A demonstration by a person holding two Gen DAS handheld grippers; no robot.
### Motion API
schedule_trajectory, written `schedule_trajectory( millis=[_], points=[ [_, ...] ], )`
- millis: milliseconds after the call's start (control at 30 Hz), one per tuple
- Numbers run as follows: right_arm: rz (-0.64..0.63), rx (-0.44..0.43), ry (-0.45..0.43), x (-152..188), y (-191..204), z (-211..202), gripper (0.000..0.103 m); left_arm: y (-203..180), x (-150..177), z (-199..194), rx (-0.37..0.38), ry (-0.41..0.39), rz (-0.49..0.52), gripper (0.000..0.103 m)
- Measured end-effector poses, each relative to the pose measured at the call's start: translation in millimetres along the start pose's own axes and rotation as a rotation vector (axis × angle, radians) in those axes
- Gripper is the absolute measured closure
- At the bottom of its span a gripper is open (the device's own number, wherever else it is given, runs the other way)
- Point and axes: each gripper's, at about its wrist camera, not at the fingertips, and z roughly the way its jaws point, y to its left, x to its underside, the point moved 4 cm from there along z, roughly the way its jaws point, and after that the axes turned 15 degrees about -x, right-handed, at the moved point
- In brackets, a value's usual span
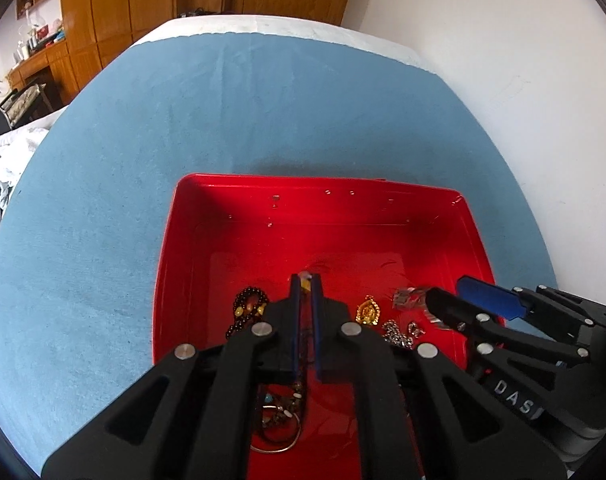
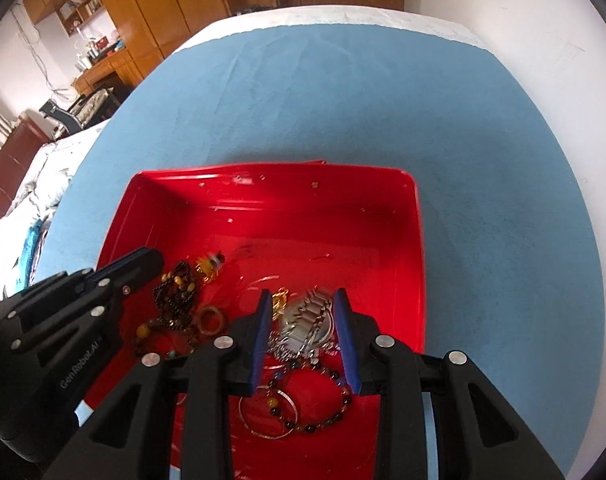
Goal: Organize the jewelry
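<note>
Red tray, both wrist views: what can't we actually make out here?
- Left wrist view: whatever the left gripper pinches is hidden between its nearly closed fingers; only a small yellow bit shows at the tips.
- Left wrist view: the bangle and beads beneath are partly covered by the gripper body.
- Right wrist view: the red tray near edge is cut off by the frame and the right gripper.
</note>
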Motion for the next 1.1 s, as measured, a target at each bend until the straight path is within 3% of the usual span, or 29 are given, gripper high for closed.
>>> schedule_trajectory(
  millis=[133,233,267,333,500,667,733,900,1100],
  points=[
    [-0.012,0.004,-0.026,-0.1,1.8,-10.1,0.07,-0.3,-0.9,1.8,-0.002,0.008,0.001,0.099],
    [-0.039,0.01,-0.065,3.4,6.5,-26.9,0.054,5.3,2.1,-10.7,-0.006,-0.007,-0.004,0.095],
    [-0.052,0.018,-0.083,4.8,8.0,-35.2,0.048,7.7,4.2,-17.0,-0.004,-0.012,-0.008,0.092],
    [-0.074,0.036,-0.111,8.9,12.2,-48.8,0.04,13.6,8.1,-29.3,-0.023,-0.032,-0.01,0.068],
    [-0.091,0.046,-0.142,22.3,18.7,-71.9,0.032,24.2,24.0,-64.6,-0.054,-0.092,0.014,0.049],
    [-0.112,0.058,-0.164,44.5,27.4,-92.1,0.01,32.7,43.4,-93.9,-0.089,-0.14,0.02,0.027],
    [-0.117,0.059,-0.173,49.9,30.4,-98.7,0.006,34.6,50.3,-102.6,-0.098,-0.147,0.019,0.02],
    [-0.107,0.052,-0.135,61.6,30.1,-103.4,0.004,42.9,64.5,-105.6,-0.109,-0.108,0.017,0.012],
    [-0.065,0.02,-0.054,78.7,23.9,-93.3,0.004,50.2,78.6,-103.4,-0.138,-0.059,0.014,0.012]
  ],
)
